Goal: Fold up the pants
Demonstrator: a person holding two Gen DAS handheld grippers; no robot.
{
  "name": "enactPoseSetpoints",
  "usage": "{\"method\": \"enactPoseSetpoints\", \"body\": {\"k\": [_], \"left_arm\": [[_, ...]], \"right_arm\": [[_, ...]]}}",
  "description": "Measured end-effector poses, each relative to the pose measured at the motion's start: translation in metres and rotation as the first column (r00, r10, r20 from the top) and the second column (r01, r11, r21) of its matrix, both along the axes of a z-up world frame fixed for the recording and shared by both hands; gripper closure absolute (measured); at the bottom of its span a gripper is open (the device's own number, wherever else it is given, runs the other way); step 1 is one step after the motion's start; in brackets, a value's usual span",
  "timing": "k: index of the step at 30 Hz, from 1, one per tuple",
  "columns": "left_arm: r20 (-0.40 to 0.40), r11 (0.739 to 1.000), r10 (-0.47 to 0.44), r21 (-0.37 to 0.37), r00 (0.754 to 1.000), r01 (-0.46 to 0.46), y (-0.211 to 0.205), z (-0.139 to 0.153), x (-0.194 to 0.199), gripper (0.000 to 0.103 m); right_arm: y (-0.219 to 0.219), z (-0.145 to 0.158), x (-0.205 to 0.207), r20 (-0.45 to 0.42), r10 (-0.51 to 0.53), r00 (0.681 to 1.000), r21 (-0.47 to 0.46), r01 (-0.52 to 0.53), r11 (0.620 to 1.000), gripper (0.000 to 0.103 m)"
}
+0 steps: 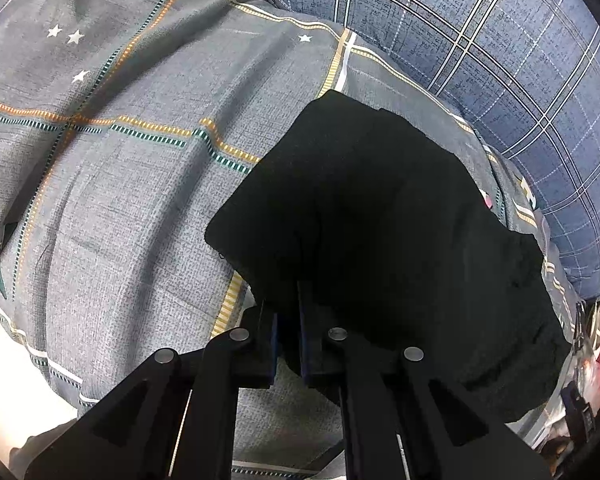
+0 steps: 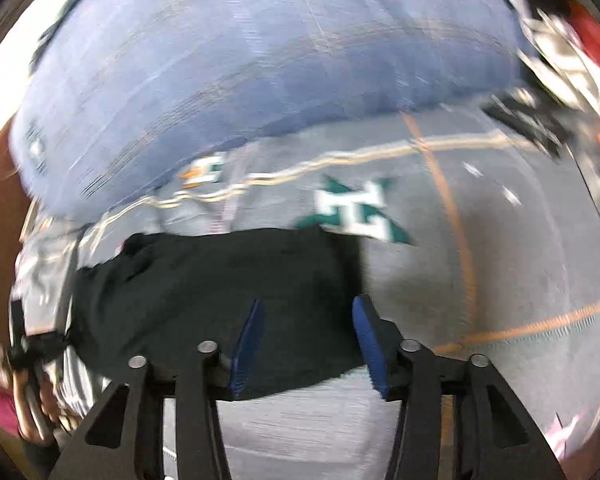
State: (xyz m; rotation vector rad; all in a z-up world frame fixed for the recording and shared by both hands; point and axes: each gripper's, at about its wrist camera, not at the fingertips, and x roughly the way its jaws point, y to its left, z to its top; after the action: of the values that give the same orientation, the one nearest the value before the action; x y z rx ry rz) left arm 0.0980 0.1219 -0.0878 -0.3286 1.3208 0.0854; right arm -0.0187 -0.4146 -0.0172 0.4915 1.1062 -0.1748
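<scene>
A grey bedsheet (image 1: 140,184) with orange and teal dashed lines and small white stars covers most of the left wrist view; in the right wrist view the same sheet (image 2: 512,264) shows a large teal and white star-like print. Behind it lies a blue checked quilt (image 1: 480,40), bunched along the far edge of the sheet and filling the top of the right wrist view (image 2: 240,60). At the far right of the left wrist view a jumble of red and white things is cut off by the lens rim and too small to name.

The black pants (image 1: 380,220) lie folded into a compact slab on the sheet, near the quilt. Their surface is so dark that folds and seams barely show. The right wrist view is smeared by motion, so the edges of the pants (image 2: 204,292) and the pattern of the quilt are soft there.

The left gripper (image 1: 288,312) points steeply down at the near edge of the pants, its jaws drawn together and pinching the cloth at that edge. The right gripper (image 2: 308,340) hangs over the right-hand end of the pants with its blue pads (image 2: 250,340) standing apart; the cloth lies below and between them, and no pad presses on it.

At the lower left of the right wrist view a hand (image 2: 36,404) is only partly visible.
</scene>
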Motion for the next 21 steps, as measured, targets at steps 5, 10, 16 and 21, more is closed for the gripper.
{"method": "enactPoseSetpoints", "body": {"k": [5, 10, 16, 21], "left_arm": [[-0.002, 1.0, 0.01, 0.002, 1.0, -0.01, -0.001, -0.001, 0.001, 0.098], [-0.001, 1.0, 0.008, 0.003, 1.0, -0.008, -0.002, -0.002, 0.001, 0.098], [0.046, 0.999, 0.029, -0.039, 0.999, -0.028, 0.011, 0.009, -0.003, 0.098], [0.018, 1.0, 0.004, -0.023, 1.0, -0.003, 0.005, 0.003, -0.004, 0.098]], "right_arm": [[0.021, -0.018, 0.016, -0.093, 0.071, 0.993, -0.033, -0.074, 0.997, 0.051], [0.04, -0.037, 0.018, -0.185, 0.123, 0.975, -0.102, -0.143, 0.984, 0.083], [0.03, 0.01, -0.001, -0.023, 0.092, 0.996, -0.147, -0.094, 0.985, 0.098], [0.021, -0.003, -0.004, -0.074, 0.079, 0.994, -0.126, -0.088, 0.988, 0.097]]}}
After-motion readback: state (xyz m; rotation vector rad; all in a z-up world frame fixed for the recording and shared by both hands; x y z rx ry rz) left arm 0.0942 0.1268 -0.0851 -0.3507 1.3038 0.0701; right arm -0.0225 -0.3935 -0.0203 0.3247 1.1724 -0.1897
